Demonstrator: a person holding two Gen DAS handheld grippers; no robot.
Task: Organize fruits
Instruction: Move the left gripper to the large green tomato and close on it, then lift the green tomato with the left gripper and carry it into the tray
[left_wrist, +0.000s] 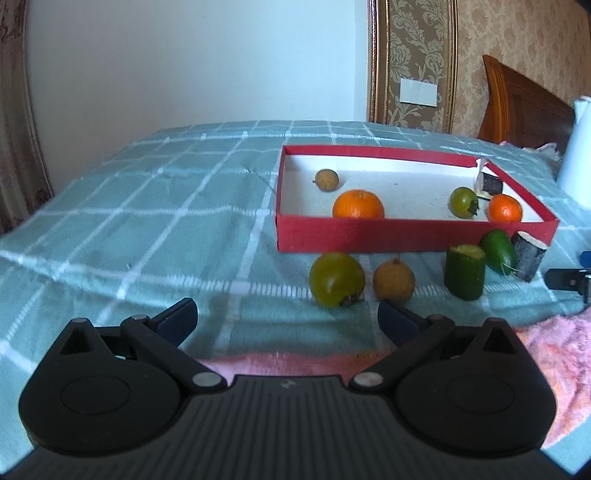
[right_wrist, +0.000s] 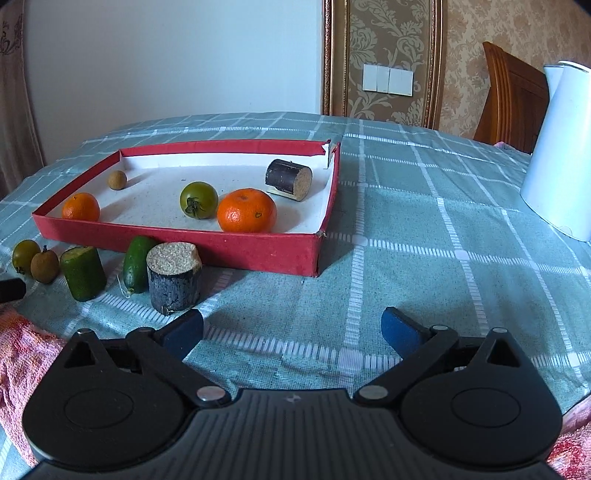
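Looking down my left gripper (left_wrist: 287, 314), I see both blue fingers spread wide with nothing between them. Just past them sit a green tomato (left_wrist: 336, 280) and a small brown longan (left_wrist: 393, 279), side by side on the checked green cloth (left_wrist: 147, 221). Next to those stand a cut green cucumber piece (left_wrist: 465, 271), a whole little cucumber (left_wrist: 498, 251) and a dark sugarcane stub (left_wrist: 529, 254).

My right gripper (right_wrist: 291, 330) is wide too, and it holds nothing. The dark stub (right_wrist: 173, 275) stands upright just in front of its left finger (right_wrist: 184, 332), not touching it.

Behind the row of fruit is the red box (right_wrist: 258, 251). Inside it I see two oranges, one near the left wall (right_wrist: 80, 206) and one near the front wall (right_wrist: 246, 210). A green tomato (right_wrist: 198, 199) sits close beside the second orange. A small longan (right_wrist: 117, 180) rests far back, and another dark stub (right_wrist: 289, 179) lies on its side near the torn corner. A white jug (right_wrist: 557, 155) stands well apart on the right.
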